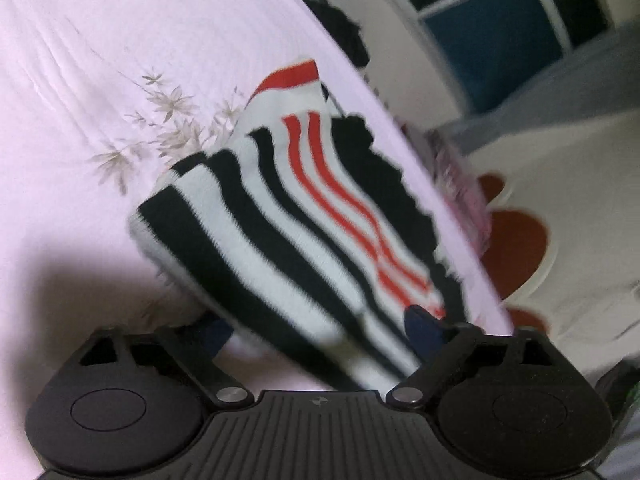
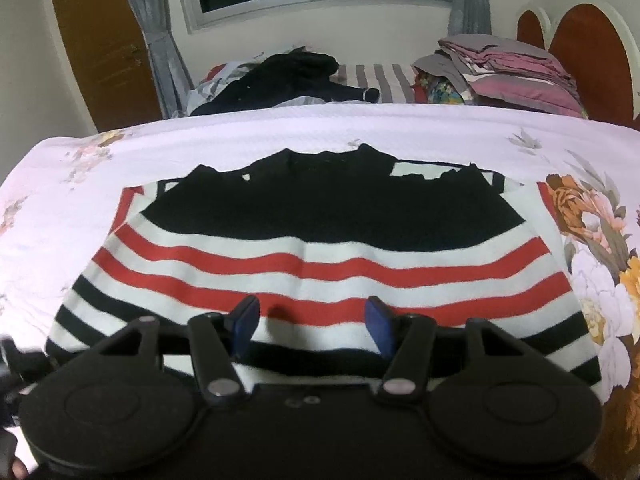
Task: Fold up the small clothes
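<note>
Striped garment (image 2: 320,264) lies spread on the pink floral bedspread (image 2: 280,128), black part toward the far dark clothes pile (image 2: 296,76). Right gripper (image 2: 314,326) hovers over its near hem, jaws wide apart, holding nothing. Left gripper (image 1: 320,330) has jaws spread with garment (image 1: 304,216) fabric between them; grip cannot be told.

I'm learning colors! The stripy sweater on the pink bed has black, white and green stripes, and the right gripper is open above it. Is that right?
Almost. The stripy sweater has black, white and red stripes, not green; the right wrist view shows it plainly. It does lie on the pink bed, and the right gripper is open above it.
</note>
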A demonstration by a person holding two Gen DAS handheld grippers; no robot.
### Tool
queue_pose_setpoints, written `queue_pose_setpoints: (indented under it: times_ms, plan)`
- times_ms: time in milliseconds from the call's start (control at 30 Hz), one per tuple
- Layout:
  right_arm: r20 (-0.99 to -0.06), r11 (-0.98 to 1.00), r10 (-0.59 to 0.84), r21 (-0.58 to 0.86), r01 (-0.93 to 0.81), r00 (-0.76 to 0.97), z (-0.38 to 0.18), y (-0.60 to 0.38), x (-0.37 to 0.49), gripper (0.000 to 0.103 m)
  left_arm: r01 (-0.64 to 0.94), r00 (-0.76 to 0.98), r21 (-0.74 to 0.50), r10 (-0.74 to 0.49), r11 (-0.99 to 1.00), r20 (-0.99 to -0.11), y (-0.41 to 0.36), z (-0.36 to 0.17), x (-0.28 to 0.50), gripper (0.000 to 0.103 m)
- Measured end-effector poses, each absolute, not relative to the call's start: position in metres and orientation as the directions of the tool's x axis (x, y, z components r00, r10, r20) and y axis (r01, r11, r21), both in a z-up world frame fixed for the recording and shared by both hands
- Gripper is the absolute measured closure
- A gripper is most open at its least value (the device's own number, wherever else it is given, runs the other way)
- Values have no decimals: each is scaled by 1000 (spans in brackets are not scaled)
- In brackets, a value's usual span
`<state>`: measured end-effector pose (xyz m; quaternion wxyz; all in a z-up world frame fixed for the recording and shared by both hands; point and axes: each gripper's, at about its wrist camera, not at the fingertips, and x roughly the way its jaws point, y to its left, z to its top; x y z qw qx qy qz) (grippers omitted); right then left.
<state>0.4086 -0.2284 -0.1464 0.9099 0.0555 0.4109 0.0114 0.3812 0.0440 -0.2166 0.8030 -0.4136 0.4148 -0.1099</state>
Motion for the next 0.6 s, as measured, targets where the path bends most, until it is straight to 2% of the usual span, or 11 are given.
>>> queue_pose_setpoints:
  times_ms: [167,300,367,433,533,600]
  plan:
    - [-749,994,48,101,42,661,-152,-229,420,46,-165,696,-813,-518,558,-497,45,-228,397,9]
    - [-776,997,20,66,49,631,-169,-225,431,43,-152,720,-828,-514,539,-467,38,-232,410,11]
    - [-775,998,7,47,46,632,-174,-223,431,40,-162,722,-834,-513,528,-465,36,-237,418,37]
    - [-774,998,3,44,49,633,-173,-221,429,40,-188,727,-845,-508,501,-462,39,-245,422,50]
    - [-767,995,14,73,66,642,-166,-226,427,42,-192,730,-842,-499,505,-466,38,-248,424,60]
    - [-778,998,-12,31,58,628,-173,-225,427,42,-206,733,-834,-484,511,-477,37,-249,424,67]
